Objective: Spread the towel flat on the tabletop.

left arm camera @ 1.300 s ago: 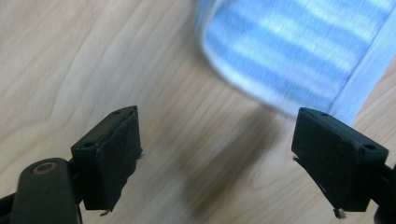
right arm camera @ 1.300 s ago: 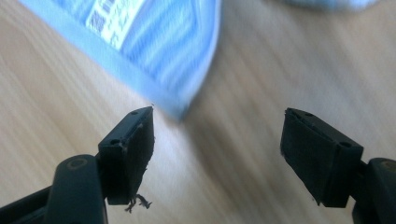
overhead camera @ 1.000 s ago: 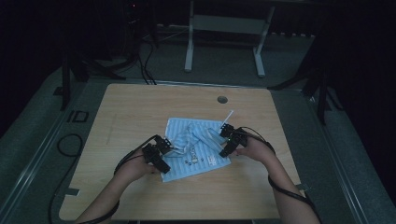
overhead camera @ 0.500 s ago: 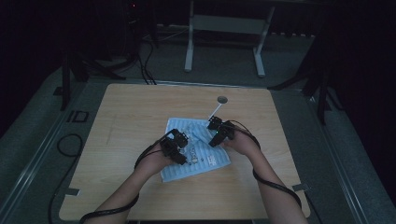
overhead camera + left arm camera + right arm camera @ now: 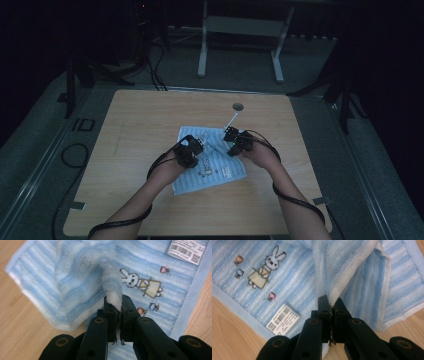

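- High view: the blue striped towel (image 5: 212, 162) lies on the wooden table (image 5: 140, 125), slightly toward the person's side of centre. The left gripper (image 5: 189, 152) works its left portion and the right gripper (image 5: 235, 142) its far right portion. Both pairs of jaws have just been closing, with cloth between them.
- Left gripper view: the 2 jaws are pressed together on a gathered fold of the towel (image 5: 112, 290), which rises from the flat layer bearing the rabbit print (image 5: 140, 283). Keep this pinch firm; the thick bunch could slip if pulled sideways.
- Right gripper view: the 2 jaws pinch the towel's white-backed edge (image 5: 342, 282), beside the barcode label (image 5: 283, 318). The grip is thin here.
- Recommended: raise both grippers together at equal pace, keep the cloth taut between them, and carry the fold over evenly so the edges align.
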